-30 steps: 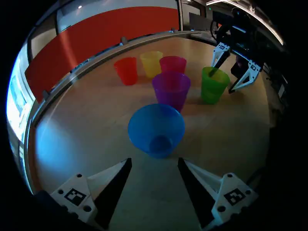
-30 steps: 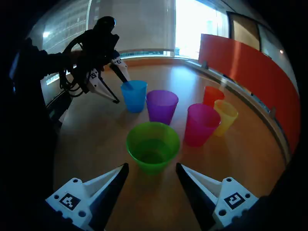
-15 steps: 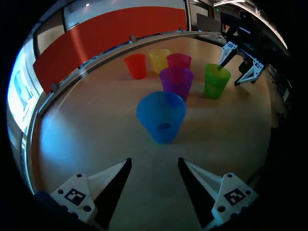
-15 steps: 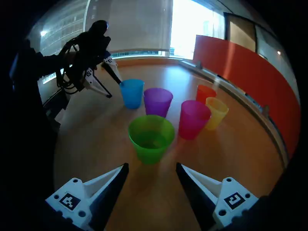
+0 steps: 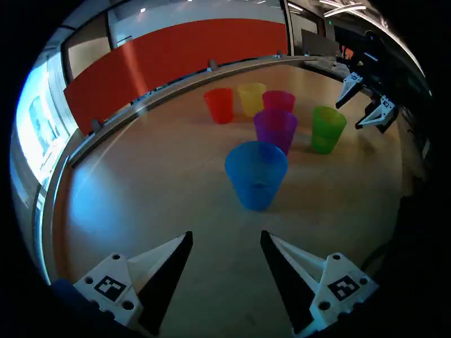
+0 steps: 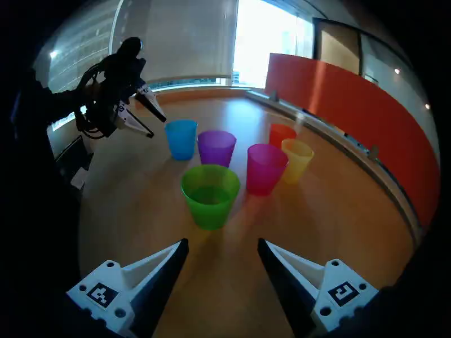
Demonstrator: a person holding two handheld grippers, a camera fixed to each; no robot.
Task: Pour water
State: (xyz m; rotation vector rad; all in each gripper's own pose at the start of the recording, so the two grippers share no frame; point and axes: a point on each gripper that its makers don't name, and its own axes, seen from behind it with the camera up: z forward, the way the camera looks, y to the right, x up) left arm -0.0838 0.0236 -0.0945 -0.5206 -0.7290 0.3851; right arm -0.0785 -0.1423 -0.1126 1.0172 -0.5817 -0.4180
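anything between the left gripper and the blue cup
In the left gripper view the stretch from the left gripper to the blue cup is bare wooden tabletop.

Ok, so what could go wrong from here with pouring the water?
The translucent green plastic cup seems to hold liquid; the open right gripper could squeeze it too hard or tip it early, spilling onto the wooden table. The purple plastic cup and pink plastic cup stand close by, so a finger could knock one over.
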